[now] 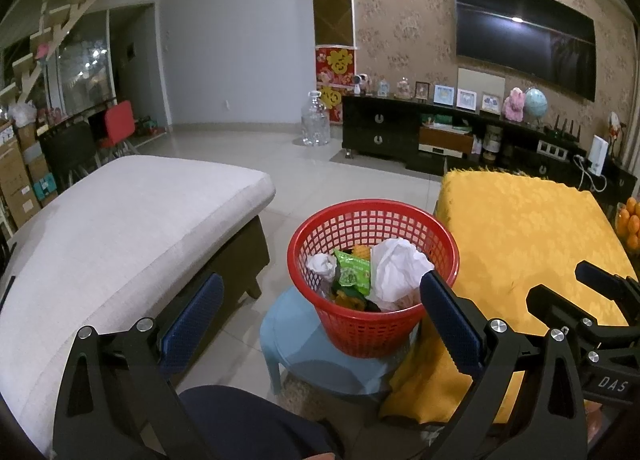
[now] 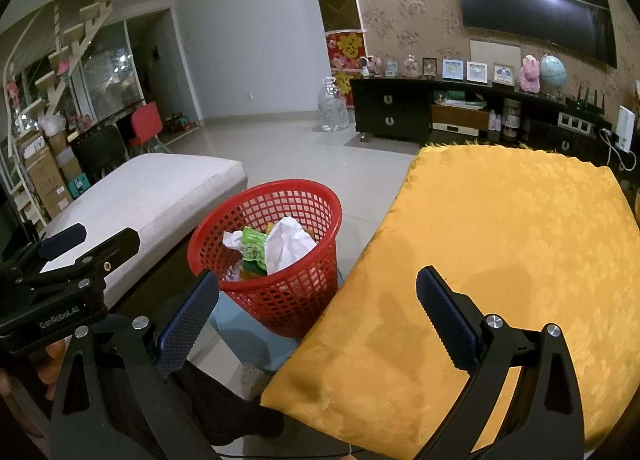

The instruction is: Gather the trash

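Note:
A red mesh basket (image 1: 374, 324) stands on a light blue stool (image 1: 304, 356) between a sofa and a table. Inside lie crumpled white paper (image 1: 396, 268), a smaller white wad (image 1: 322, 264) and a green snack wrapper (image 1: 352, 272). My left gripper (image 1: 320, 296) hangs open just in front of the basket, with nothing between its blue pads. My right gripper (image 2: 316, 292) is open too, spanning the basket's right side (image 2: 280, 296) and the edge of the yellow tablecloth (image 2: 500, 252). The same paper (image 2: 286, 244) and wrapper (image 2: 252, 246) show there.
A beige sofa cushion (image 1: 120, 236) lies at the left, the yellow-covered table (image 1: 528, 236) at the right. Beyond are tiled floor (image 1: 304, 168), a clear water jug (image 1: 316, 120), a black TV cabinet (image 1: 440, 132) and oranges (image 1: 630, 220). A person's dark-clad knee (image 1: 248, 420) is below.

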### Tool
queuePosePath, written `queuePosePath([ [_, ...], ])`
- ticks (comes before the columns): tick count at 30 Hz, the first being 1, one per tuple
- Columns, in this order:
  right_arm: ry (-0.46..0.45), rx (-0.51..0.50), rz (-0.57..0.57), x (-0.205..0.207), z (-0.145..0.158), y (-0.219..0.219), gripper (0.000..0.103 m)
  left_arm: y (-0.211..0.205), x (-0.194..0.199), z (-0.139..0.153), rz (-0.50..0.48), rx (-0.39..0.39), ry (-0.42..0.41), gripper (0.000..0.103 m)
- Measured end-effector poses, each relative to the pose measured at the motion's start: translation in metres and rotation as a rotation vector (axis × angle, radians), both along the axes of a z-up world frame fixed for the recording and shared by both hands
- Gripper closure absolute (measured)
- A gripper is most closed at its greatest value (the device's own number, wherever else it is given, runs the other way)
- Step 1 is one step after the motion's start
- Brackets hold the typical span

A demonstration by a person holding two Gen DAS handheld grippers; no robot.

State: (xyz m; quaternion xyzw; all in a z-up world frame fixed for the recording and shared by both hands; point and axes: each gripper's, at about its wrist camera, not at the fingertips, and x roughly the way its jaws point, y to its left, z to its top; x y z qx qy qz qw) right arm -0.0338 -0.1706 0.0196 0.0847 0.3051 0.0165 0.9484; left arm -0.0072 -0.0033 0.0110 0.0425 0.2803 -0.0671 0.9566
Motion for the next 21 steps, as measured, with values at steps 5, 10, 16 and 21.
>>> queuePosePath([
  [5, 0.001, 0.0, 0.0, 0.0, 0.0, -0.001, 0.007, 0.001, 0.001, 0.0, -0.002, -0.008, 0.008, 0.008],
  [10, 0.006, 0.005, -0.003, -0.001, 0.0, 0.0, 0.007, 0.001, -0.001, 0.0, -0.014, -0.022, 0.003, 0.008],
  [16, 0.014, 0.033, -0.021, -0.01, 0.001, -0.013, 0.007, -0.003, 0.007, -0.004, -0.024, -0.036, 0.04, 0.008],
  [21, 0.038, 0.026, -0.174, -0.029, 0.004, -0.088, 0.007, -0.006, 0.016, -0.013, -0.021, -0.038, 0.069, 0.008],
])
